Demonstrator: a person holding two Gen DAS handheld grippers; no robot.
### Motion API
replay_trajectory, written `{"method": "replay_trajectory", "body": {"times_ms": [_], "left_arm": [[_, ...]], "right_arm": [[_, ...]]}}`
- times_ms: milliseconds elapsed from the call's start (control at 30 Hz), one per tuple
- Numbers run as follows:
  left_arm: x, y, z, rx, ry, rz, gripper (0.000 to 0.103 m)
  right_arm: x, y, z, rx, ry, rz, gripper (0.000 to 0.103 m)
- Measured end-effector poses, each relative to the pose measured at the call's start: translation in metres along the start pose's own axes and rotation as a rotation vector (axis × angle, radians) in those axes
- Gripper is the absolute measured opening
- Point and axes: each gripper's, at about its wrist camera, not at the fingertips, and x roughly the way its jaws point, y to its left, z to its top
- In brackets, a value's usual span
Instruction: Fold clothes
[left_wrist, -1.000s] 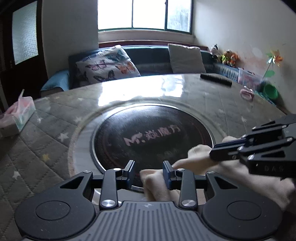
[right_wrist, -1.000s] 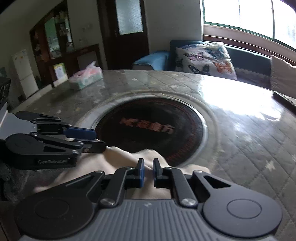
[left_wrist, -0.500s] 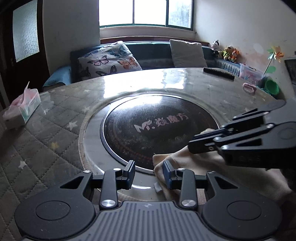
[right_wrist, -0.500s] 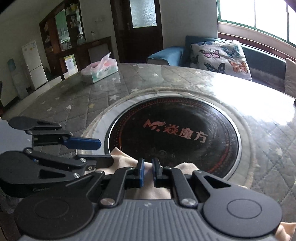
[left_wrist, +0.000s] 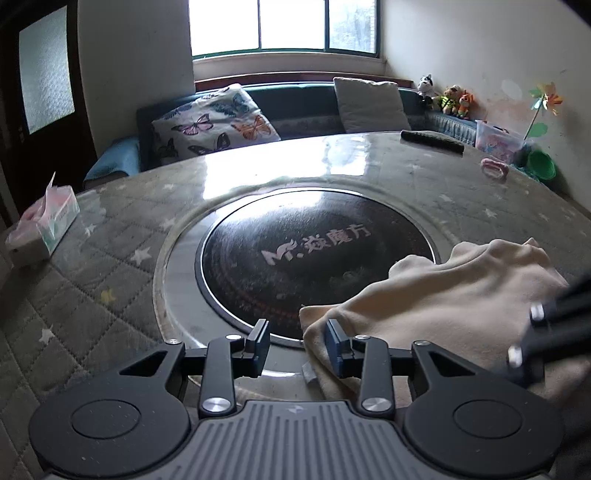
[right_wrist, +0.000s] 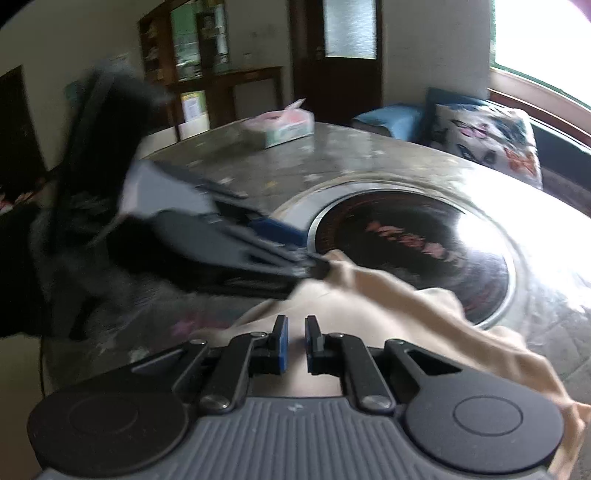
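Cream-coloured garment (left_wrist: 454, 295) crumpled in a loose heap at the near right of the counter (left_wrist: 110, 266), one rumpled edge overlapping the rim of the round black glass plate (left_wrist: 295, 240) set in the middle of the top. Quilted, star-patterned cover under the glossy surface all round.

Left gripper (left_wrist: 297, 345) low over the near rim of the plate, jaws spread wide, not clamped. Left corner of the garment reaching into the gap, close against the inner face of the right-hand finger (left_wrist: 334, 347); nothing at the other finger. In the right wrist view, the same gripper a blurred dark shape coming in from the left, tip at the garment's far-left edge.

Right gripper (right_wrist: 296, 345) above the near part of the garment, fingers close together with only a narrow slit between; cream fabric showing through the slit, but impossible to tell whether pinched or merely lying behind. From the left wrist camera, only a blurred black piece of it at the right border, over the cloth.

Further off: tissue box (left_wrist: 44, 221) at the counter's left edge, dark remote control (left_wrist: 432, 142) at the far right, butterfly cushion (left_wrist: 214, 125) on the sofa beyond.
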Motion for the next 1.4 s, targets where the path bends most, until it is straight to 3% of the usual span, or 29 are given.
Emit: {"method": "replay_trajectory", "body": {"times_ms": [333, 533, 800, 1000, 1133, 1400], "left_arm": [[0.001, 0.000, -0.001, -0.011, -0.002, 0.008, 0.037], [-0.015, -0.005, 0.003, -0.016, -0.046, 0.003, 0.035], [-0.039, -0.037, -0.001, 0.050, -0.091, -0.084, 0.035], [-0.035, -0.056, -0.015, 0.078, -0.049, -0.130, 0.035], [-0.032, -0.057, -0.020, 0.076, -0.033, -0.128, 0.035], [-0.035, -0.052, -0.018, 0.058, -0.031, -0.117, 0.035]], "right_arm": [[0.002, 0.049, -0.012, -0.168, -0.025, -0.004, 0.011], [-0.031, 0.033, -0.018, -0.093, -0.054, -0.010, 0.011], [-0.091, -0.010, -0.055, 0.085, -0.070, -0.191, 0.013], [-0.109, -0.051, -0.090, 0.254, -0.047, -0.312, 0.013], [-0.115, -0.068, -0.111, 0.320, -0.021, -0.326, 0.011], [-0.110, -0.083, -0.091, 0.314, -0.080, -0.328, 0.011]]}}
